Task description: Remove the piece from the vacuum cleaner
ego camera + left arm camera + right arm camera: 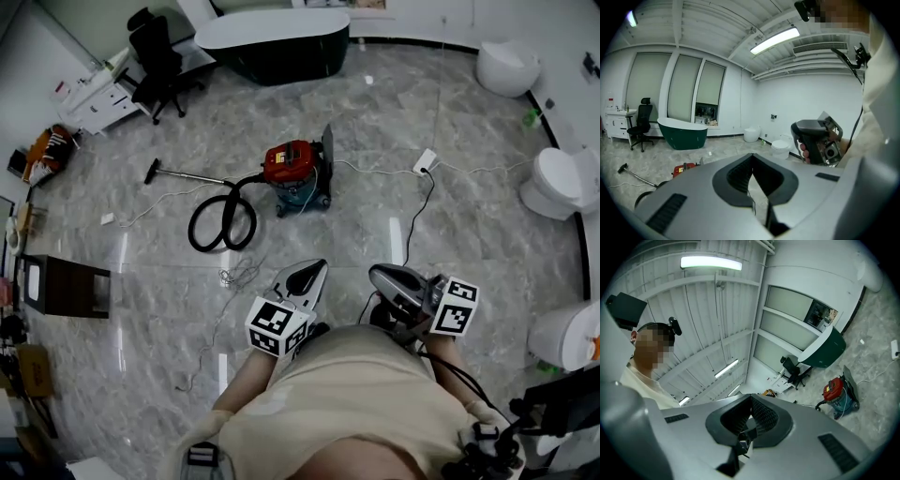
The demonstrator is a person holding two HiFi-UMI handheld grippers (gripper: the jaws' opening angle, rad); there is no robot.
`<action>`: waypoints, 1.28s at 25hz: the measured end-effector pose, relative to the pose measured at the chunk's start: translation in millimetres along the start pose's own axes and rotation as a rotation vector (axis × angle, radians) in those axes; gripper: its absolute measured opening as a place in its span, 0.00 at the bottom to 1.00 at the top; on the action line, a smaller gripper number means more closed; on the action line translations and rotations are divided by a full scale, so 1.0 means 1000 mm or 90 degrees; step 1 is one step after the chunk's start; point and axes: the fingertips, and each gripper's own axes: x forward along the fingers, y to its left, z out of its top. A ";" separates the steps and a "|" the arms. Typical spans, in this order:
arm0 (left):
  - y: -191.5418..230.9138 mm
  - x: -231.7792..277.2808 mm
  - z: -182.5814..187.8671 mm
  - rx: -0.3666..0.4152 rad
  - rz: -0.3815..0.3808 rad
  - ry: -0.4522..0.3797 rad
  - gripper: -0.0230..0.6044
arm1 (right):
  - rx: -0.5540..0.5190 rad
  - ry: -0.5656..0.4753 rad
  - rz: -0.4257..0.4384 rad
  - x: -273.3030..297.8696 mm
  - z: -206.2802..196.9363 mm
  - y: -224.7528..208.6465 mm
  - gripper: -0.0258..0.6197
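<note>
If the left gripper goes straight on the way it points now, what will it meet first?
Probably nothing near: the left gripper points just right of the red vacuum cleaner, over floor toward the far toilets. Depth is unclear.

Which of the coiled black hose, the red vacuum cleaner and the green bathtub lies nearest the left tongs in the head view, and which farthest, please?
1. Coiled black hose, ahead and to the left of the left tongs.
2. Red vacuum cleaner, straight ahead, just beyond the hose.
3. Green bathtub, far back, at the top of the view.
</note>
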 end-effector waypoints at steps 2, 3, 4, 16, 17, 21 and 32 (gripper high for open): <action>-0.014 0.019 0.005 0.002 0.002 -0.001 0.03 | 0.007 0.000 0.005 -0.018 0.012 -0.011 0.04; -0.021 0.027 0.006 0.001 0.003 0.001 0.03 | 0.008 0.002 0.008 -0.026 0.016 -0.015 0.04; -0.027 0.034 0.007 0.000 0.005 0.003 0.03 | 0.007 0.005 0.010 -0.034 0.021 -0.019 0.04; -0.067 0.083 0.016 0.021 0.037 0.040 0.03 | 0.020 0.050 0.059 -0.076 0.040 -0.045 0.04; -0.066 0.085 0.016 0.022 0.038 0.041 0.03 | 0.021 0.049 0.059 -0.076 0.041 -0.048 0.04; -0.061 0.088 0.017 0.020 0.042 0.039 0.03 | 0.028 0.055 0.054 -0.073 0.039 -0.052 0.04; -0.014 0.103 0.022 -0.023 0.036 0.015 0.03 | 0.007 0.064 -0.023 -0.051 0.049 -0.072 0.04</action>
